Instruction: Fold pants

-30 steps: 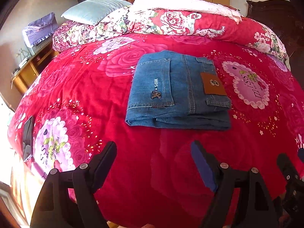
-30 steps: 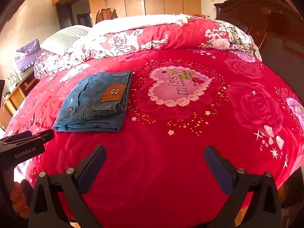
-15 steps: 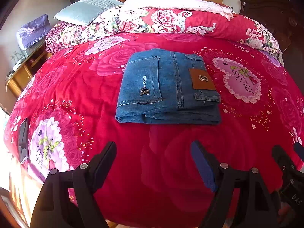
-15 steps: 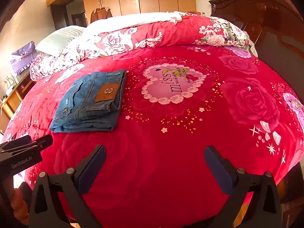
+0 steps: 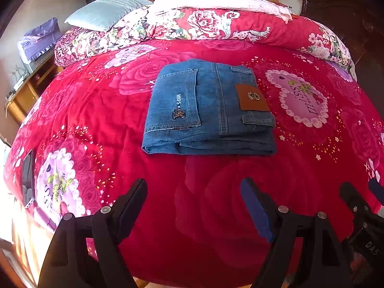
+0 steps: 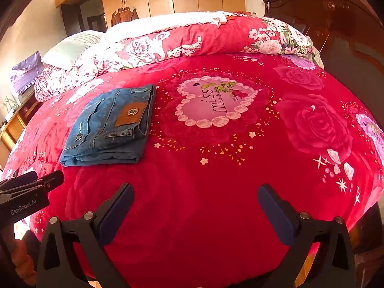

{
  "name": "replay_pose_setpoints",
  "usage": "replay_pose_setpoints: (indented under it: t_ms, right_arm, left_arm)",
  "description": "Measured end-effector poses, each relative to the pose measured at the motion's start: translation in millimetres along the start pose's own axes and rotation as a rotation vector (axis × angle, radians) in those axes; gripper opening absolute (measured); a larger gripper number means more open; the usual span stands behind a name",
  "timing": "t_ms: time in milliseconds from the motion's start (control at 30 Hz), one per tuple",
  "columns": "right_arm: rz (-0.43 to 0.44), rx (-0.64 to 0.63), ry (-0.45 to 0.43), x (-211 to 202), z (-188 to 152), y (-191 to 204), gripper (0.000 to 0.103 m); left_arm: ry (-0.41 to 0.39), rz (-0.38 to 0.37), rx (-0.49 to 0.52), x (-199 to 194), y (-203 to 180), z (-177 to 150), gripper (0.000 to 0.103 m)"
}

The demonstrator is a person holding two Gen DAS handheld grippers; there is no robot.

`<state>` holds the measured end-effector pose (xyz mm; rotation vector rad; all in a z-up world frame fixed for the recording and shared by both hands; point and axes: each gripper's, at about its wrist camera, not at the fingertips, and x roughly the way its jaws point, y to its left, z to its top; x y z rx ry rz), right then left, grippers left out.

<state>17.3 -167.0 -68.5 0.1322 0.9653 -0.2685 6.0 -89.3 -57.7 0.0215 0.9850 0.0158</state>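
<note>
Both tools drawn back from the folded jeans (image 5: 208, 110), left tool (image 5: 194, 206) swung rightward.

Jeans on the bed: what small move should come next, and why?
Probably none on the cloth: pull both grippers back. The jeans already lie as a compact stacked rectangle on the red bedspread, and the left gripper and right gripper are open, empty, short of them.

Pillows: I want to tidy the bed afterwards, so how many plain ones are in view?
1. The pale green pillow lies at the far left of the bed, beside the rolled floral quilt. Others may be hidden behind the quilt.
</note>
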Motion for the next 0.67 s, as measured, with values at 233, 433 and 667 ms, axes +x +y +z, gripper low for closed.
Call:
replay_pose_setpoints:
  t_ms: [233,433,667]
  right_arm:
    - [-0.004,0.002,0.009,2.1,0.0,-1.1,0.103]
    - [-0.008,0.002,0.009,2.7,-0.2,-1.5,0.103]
    - [-0.019,-0.006,0.002,2.9,2.9,-3.2,0.103]
  left_arm:
    - [0.006,-0.004,-0.008,0.5,-0.5,0.9,0.080]
    - [-0.021,0.001,-0.020,-6.3,-1.2,-0.6,0.080]
    - [-0.008,-0.004,-0.020,-7.7,-3.6,-1.3,0.081]
